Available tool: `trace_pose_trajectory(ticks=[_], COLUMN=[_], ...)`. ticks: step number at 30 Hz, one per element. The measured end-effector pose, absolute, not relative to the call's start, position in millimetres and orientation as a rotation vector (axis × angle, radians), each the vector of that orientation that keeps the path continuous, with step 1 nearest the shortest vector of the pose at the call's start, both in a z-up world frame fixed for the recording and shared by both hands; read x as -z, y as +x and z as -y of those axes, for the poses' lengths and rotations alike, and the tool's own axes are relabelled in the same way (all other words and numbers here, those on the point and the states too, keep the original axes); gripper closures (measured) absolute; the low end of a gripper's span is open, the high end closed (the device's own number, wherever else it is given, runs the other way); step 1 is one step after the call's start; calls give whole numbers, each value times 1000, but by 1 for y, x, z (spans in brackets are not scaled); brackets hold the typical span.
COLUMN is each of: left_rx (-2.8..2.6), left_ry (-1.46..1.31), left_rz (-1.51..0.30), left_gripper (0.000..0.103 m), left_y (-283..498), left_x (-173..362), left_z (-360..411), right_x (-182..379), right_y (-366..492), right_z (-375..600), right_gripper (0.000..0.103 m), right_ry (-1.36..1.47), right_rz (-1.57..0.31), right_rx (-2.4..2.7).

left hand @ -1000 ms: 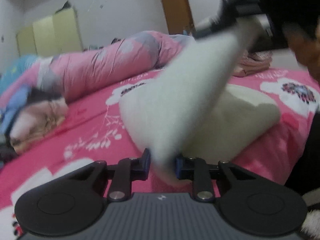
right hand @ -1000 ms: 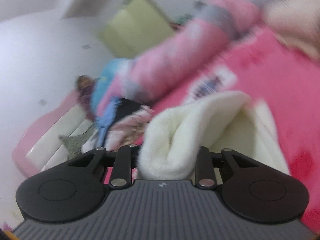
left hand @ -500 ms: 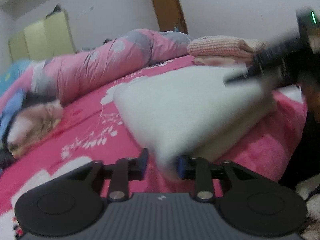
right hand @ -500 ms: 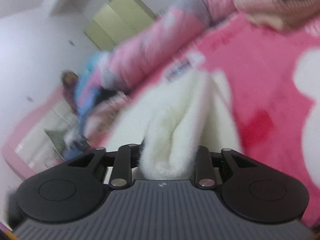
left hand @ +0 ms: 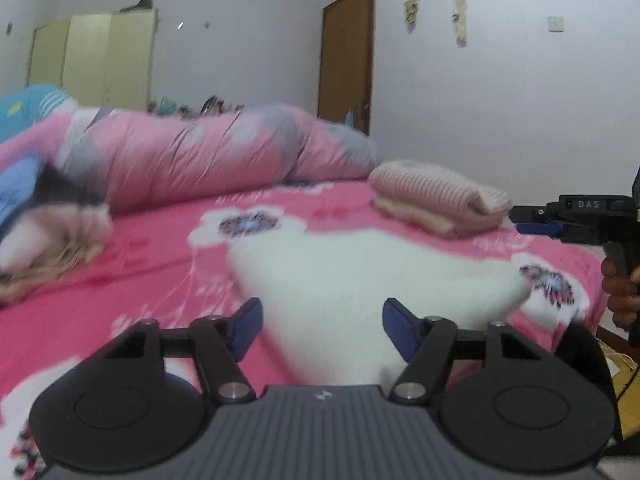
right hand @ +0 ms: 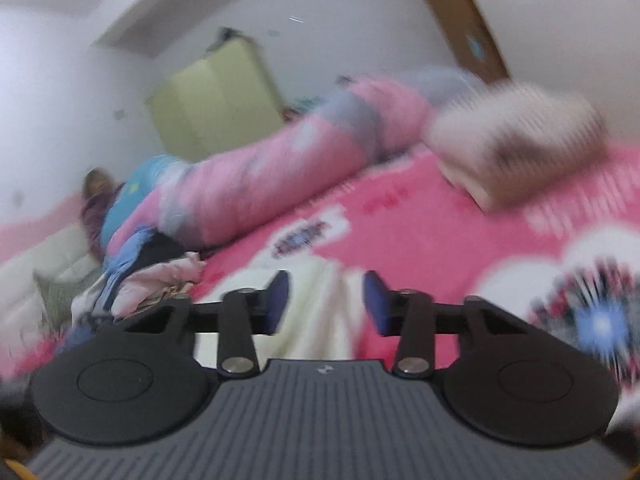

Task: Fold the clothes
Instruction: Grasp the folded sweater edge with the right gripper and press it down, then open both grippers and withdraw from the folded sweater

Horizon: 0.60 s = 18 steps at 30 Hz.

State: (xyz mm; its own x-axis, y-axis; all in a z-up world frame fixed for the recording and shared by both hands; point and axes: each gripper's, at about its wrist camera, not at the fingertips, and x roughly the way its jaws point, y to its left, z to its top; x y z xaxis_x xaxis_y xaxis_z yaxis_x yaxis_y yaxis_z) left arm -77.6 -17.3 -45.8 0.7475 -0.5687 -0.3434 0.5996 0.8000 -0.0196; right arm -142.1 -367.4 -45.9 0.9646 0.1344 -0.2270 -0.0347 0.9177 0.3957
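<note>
Left wrist view: we're looking over the left gripper w/ its jaws opening, spread wide, blue pads not pressing anything; the white fleece garment is lying folded on the pink floral bedsheet, its near end reaching between the pads but loose. Beyond it, a folded striped knit stack is sitting near the far right of the bed, and a rolled pink quilt is lying along the back. At the right edge we're seeing the right gripper held in a hand; whether it's spread can't be read from here. Right wrist view, blurry: right gripper jaws are opening too, nothing pinched, w/ the cream-white fleece lying under and between the pads. We're judging the fleece soft, thick, light, non-slippery; it'll sag and unfold if lifted by one point, so we're favouring a pinch on both corners of a folded edge, through all layers. This view alone is showing the unfolded clothes pile at left; only the left view is showing the door, and the fleece's full outline.
</note>
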Motion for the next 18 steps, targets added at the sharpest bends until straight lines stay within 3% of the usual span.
trace_pose_trajectory(ticks=[5, 9, 12, 15, 18], left_rx=[676, 662, 659, 663, 659], left_ry=[162, 203, 233, 228, 202], left_rz=[-424, -412, -410, -417, -421], left_gripper=[66, 64, 60, 54, 53], left_y=[-62, -68, -71, -72, -72], left_x=[63, 82, 83, 83, 82], left_z=[58, 68, 72, 73, 71], right_x=[28, 76, 105, 84, 45], right_y=[-154, -127, -129, -119, -120], right_z=[306, 286, 265, 253, 246], right_gripper=[73, 72, 71, 71, 71], right_ry=[71, -61, -266, -298, -275], right_rz=[-152, -401, -404, -453, -372], right_rx=[-308, -283, -167, -128, -105])
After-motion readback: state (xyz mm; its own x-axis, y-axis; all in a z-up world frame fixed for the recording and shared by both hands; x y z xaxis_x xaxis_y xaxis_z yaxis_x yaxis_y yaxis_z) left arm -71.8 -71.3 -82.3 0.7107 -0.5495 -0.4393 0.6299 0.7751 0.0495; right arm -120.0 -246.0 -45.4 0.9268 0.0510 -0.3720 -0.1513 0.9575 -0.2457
